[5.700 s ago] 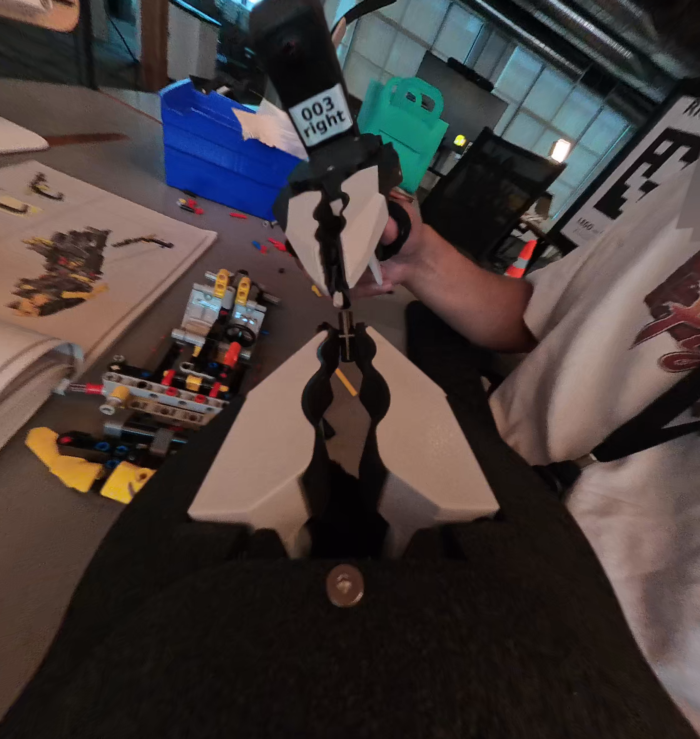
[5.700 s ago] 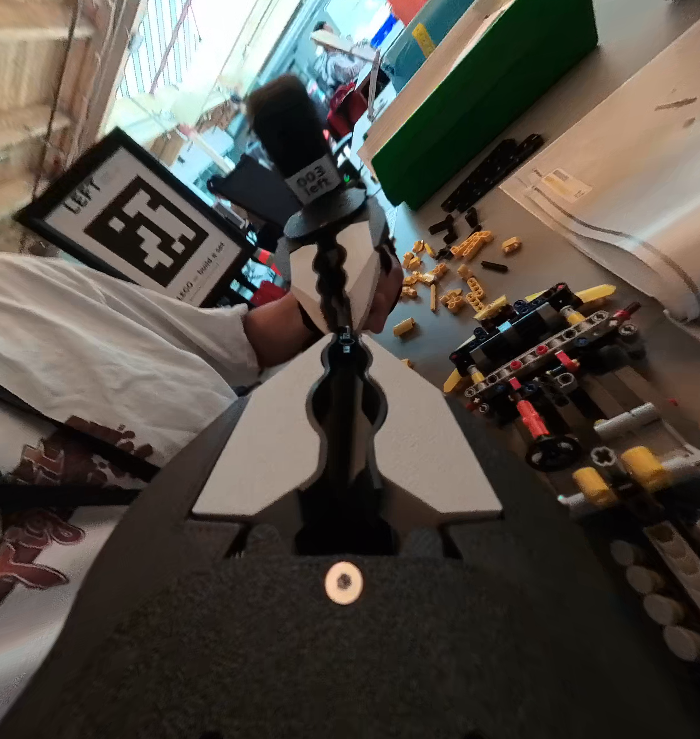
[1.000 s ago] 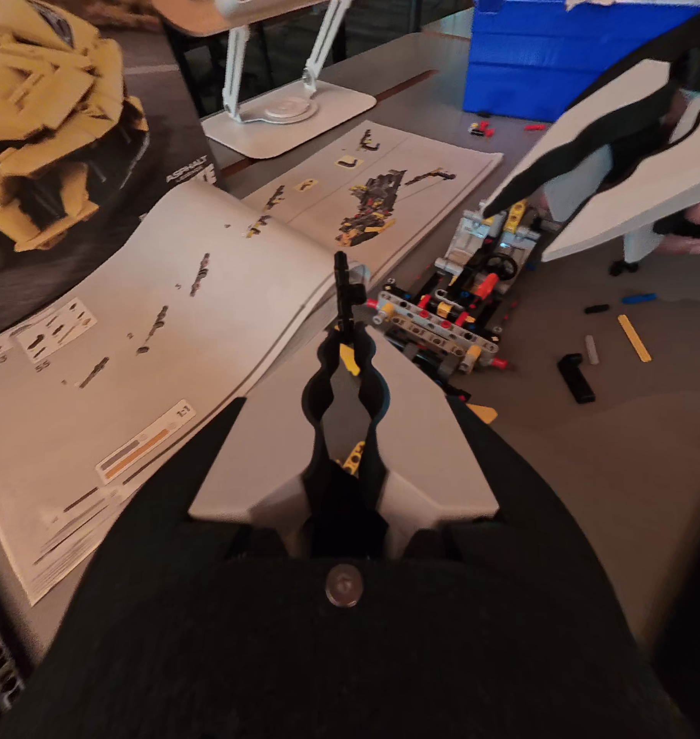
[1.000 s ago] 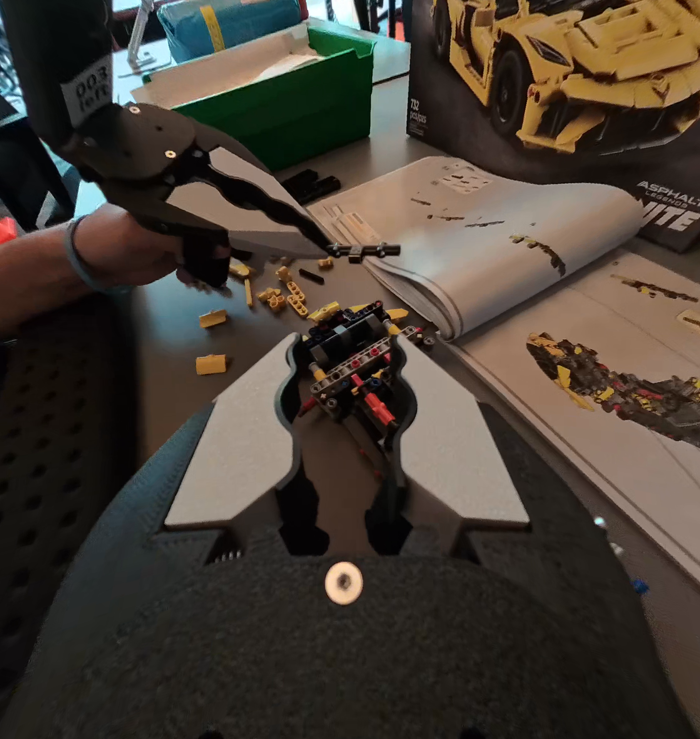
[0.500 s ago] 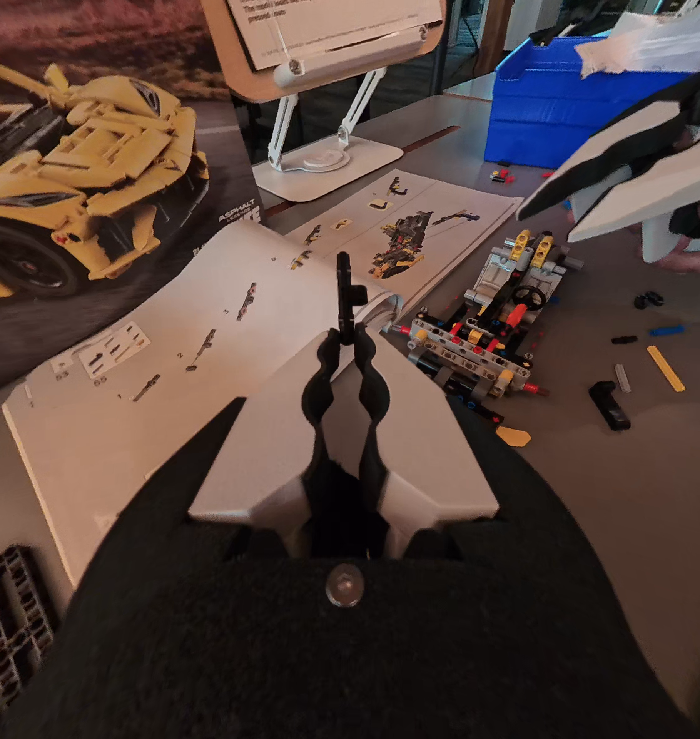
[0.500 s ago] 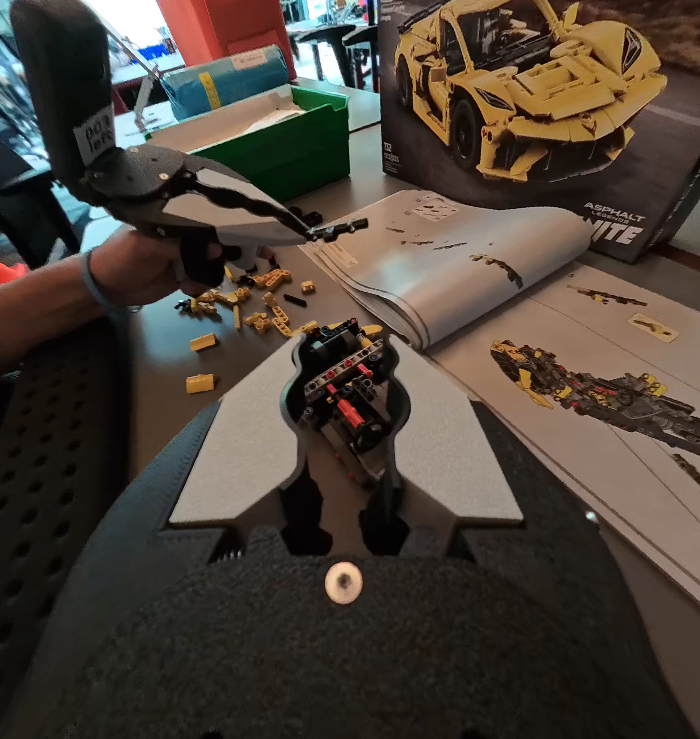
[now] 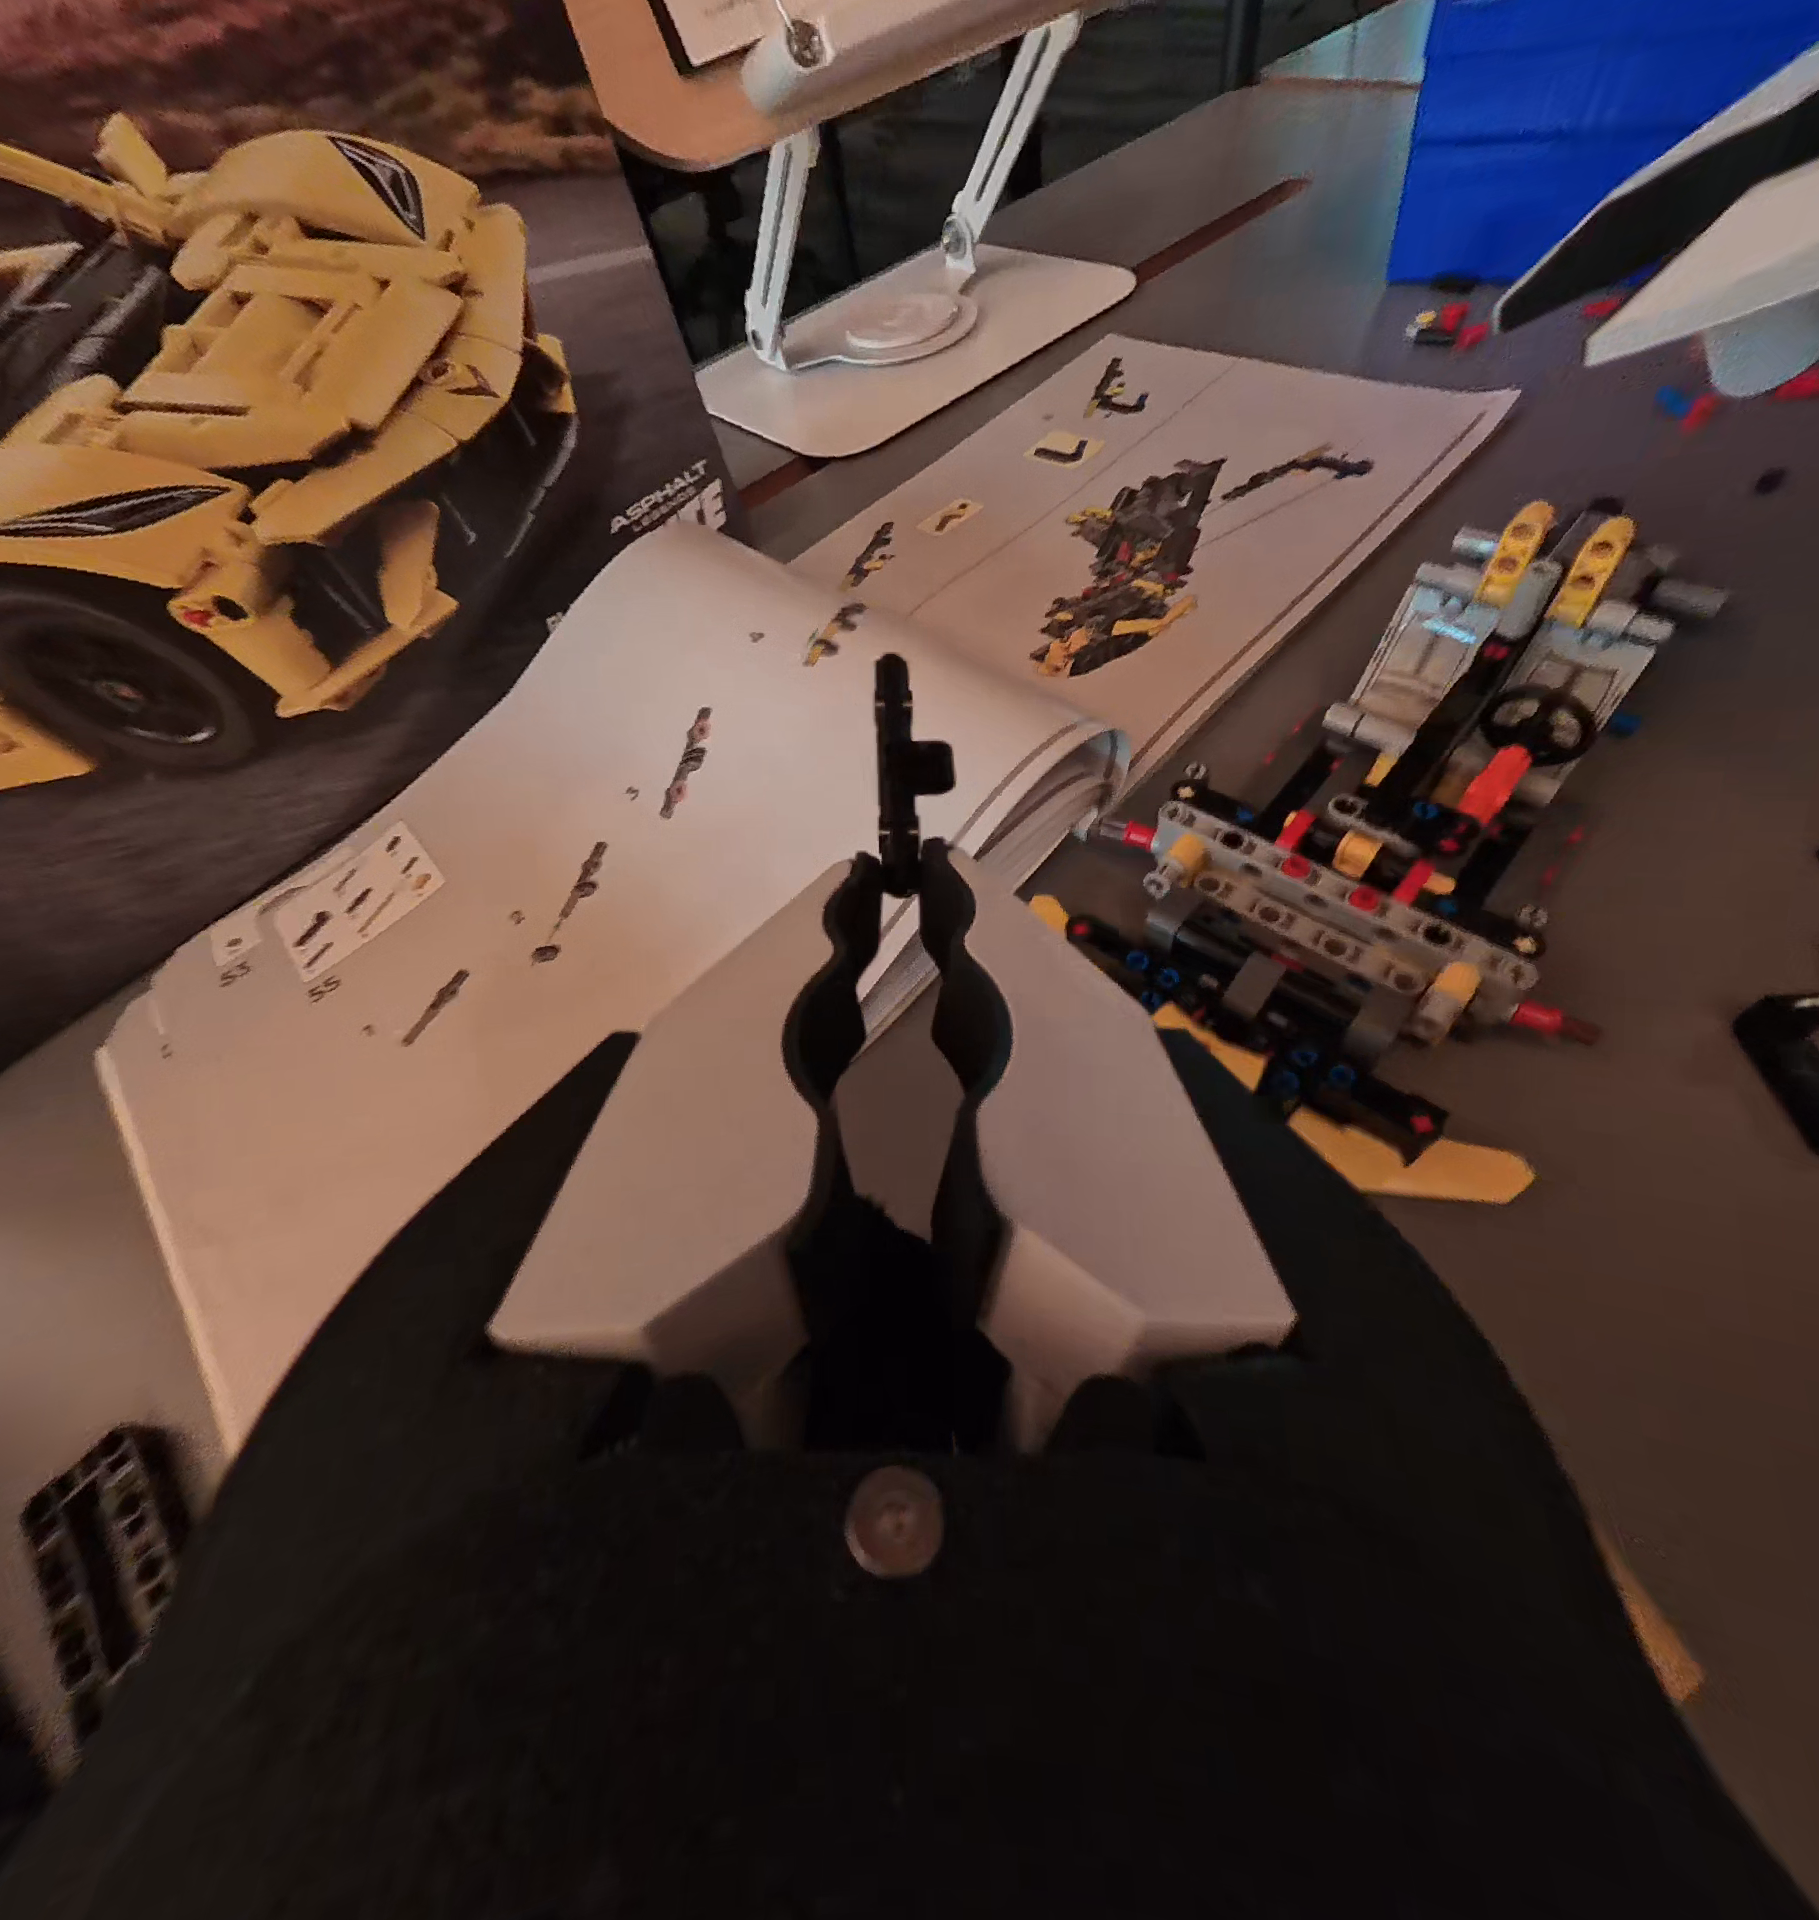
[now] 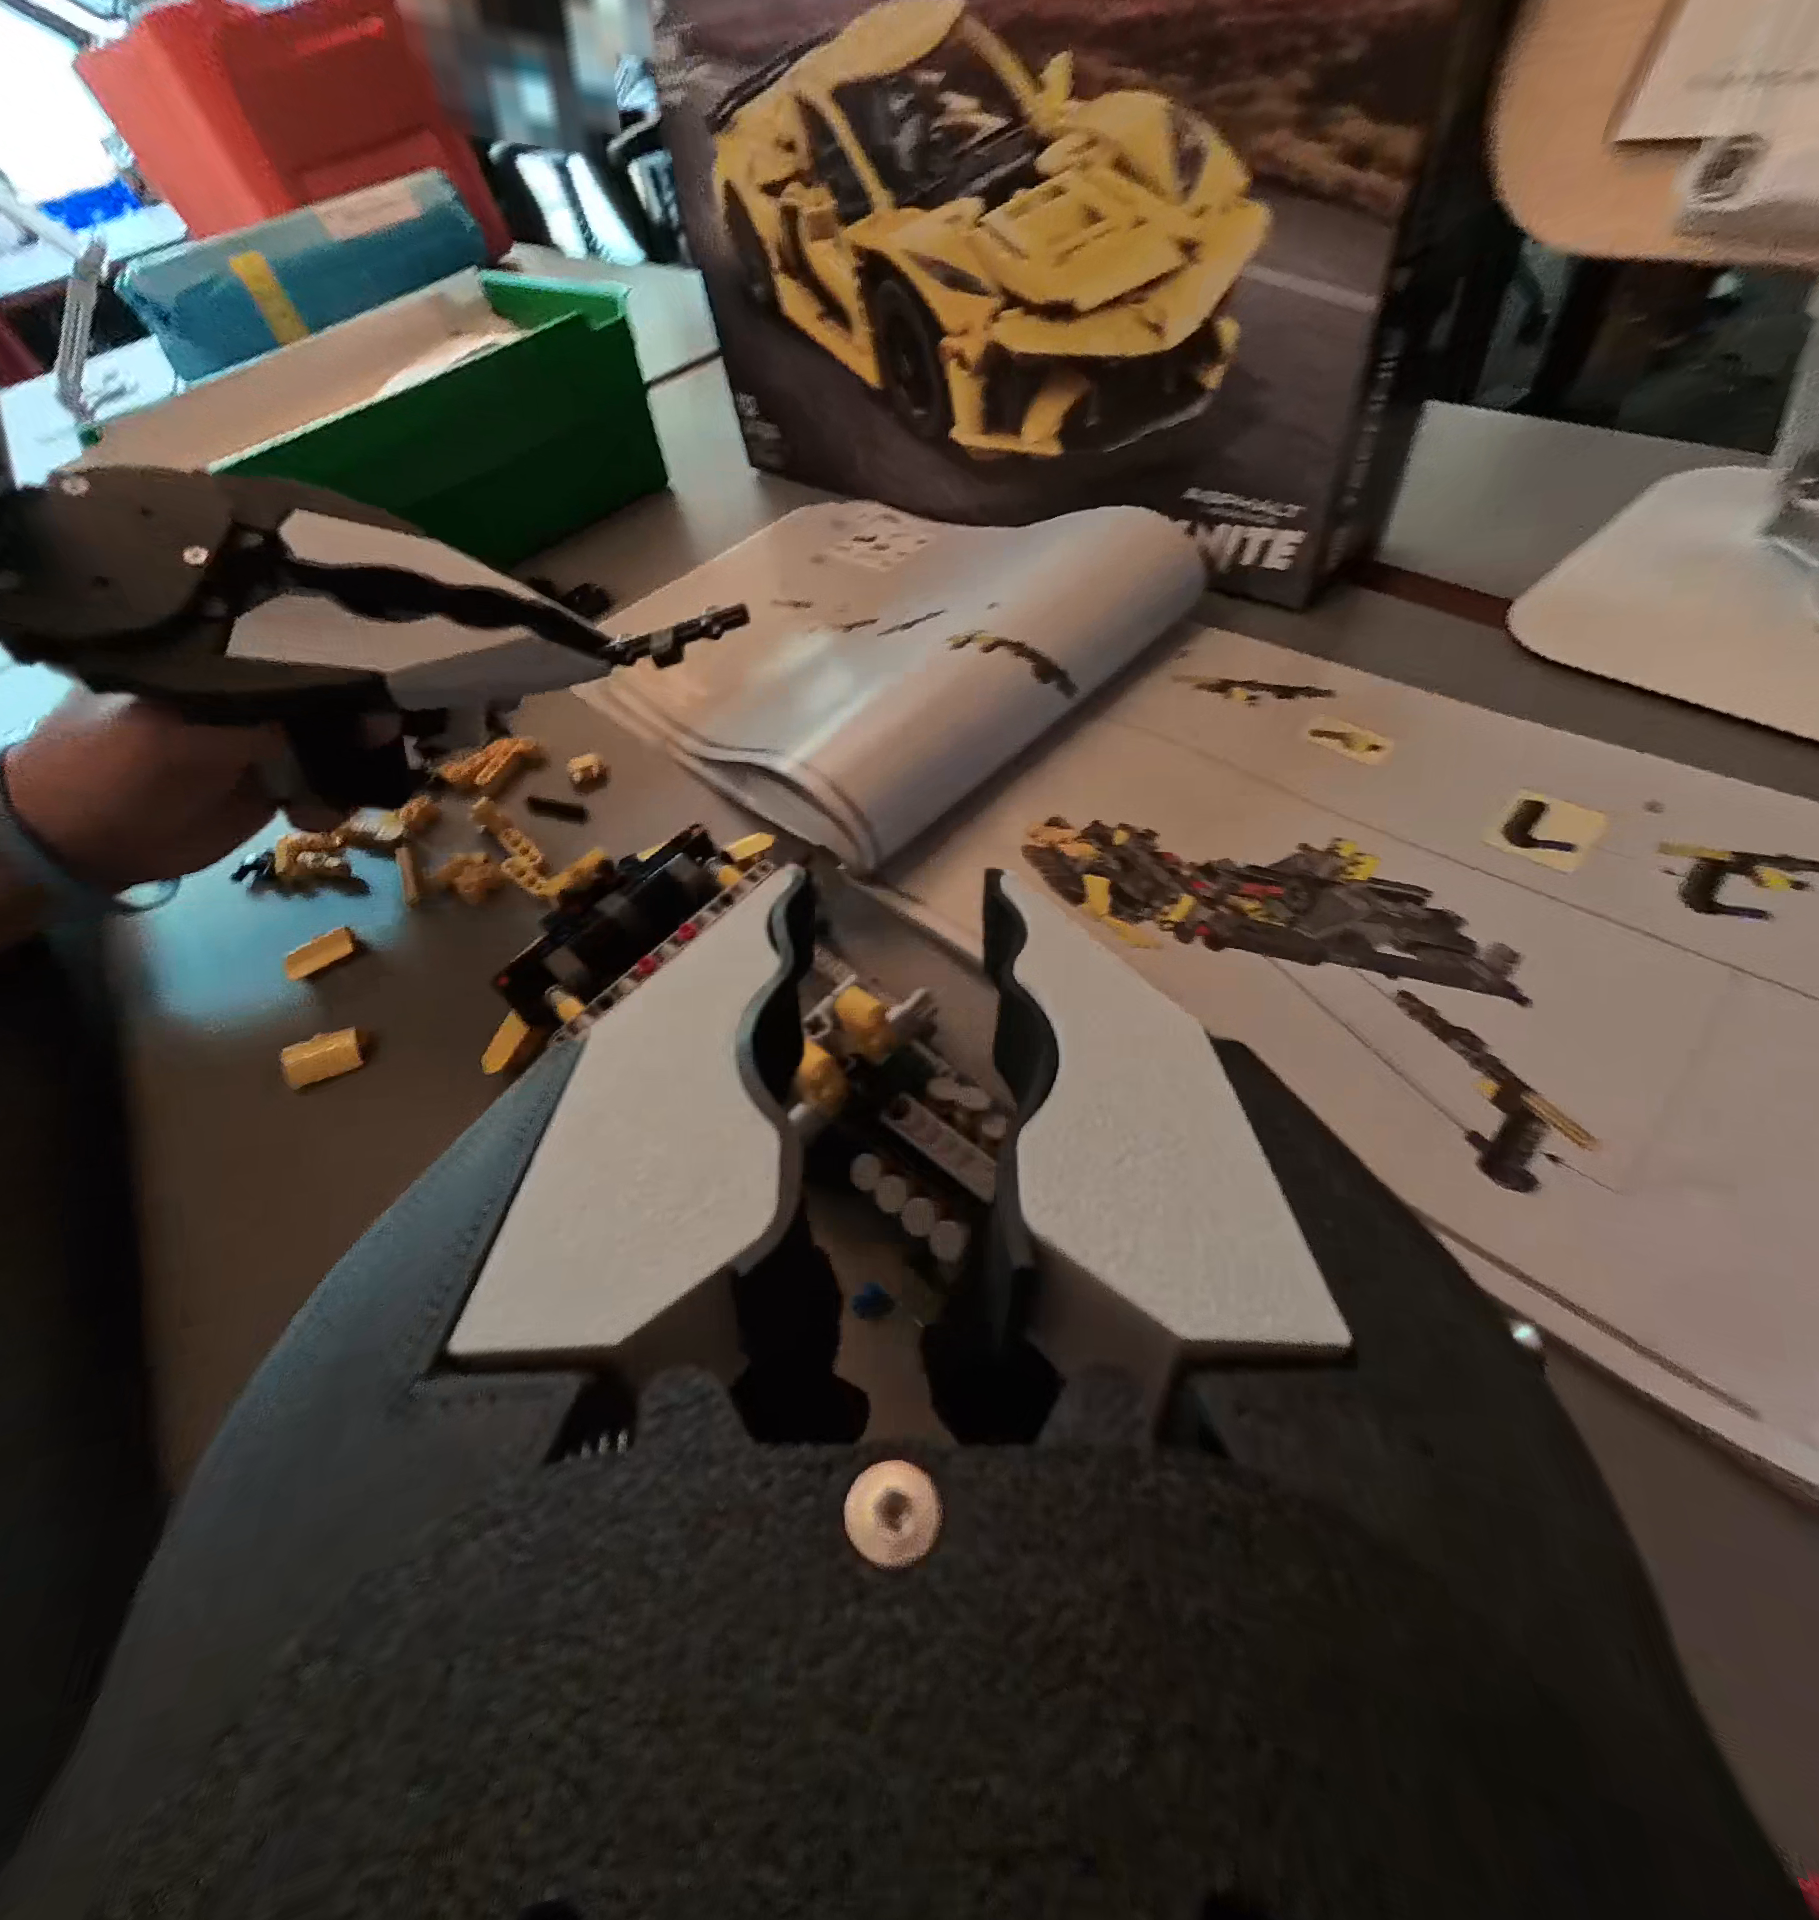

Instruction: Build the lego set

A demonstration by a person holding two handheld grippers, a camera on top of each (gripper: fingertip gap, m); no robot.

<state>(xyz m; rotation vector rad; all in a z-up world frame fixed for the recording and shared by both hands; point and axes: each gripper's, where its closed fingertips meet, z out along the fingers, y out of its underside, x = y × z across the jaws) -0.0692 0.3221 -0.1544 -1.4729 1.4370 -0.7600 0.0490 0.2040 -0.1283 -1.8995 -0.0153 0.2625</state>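
My left gripper [image 7: 897, 878] is shut on a thin black lego rod with a side connector [image 7: 900, 764] and holds it up above the open instruction book [image 7: 614, 831]. It also shows in the right wrist view [image 8: 604, 649], with the rod [image 8: 681, 636] sticking out. The part-built lego chassis [image 7: 1383, 862] lies on the grey table right of the book. My right gripper [image 8: 894, 904] is open and empty, hovering right above the chassis [image 8: 884, 1081], which shows between its fingers.
The set's box with a yellow car picture [image 8: 1040, 260] stands behind the book. A green bin [image 8: 448, 416] and loose yellow pieces [image 8: 469, 821] lie at the left. A white stand base [image 7: 915, 343], a blue bin [image 7: 1570, 125] and small loose black parts [image 7: 1804, 1070] sit around the chassis. Left tips to right tips: about 20 cm.
My right gripper has moved forward and down over the chassis, with its jaws still apart. My left gripper has kept the black rod and shifted slightly over the book.
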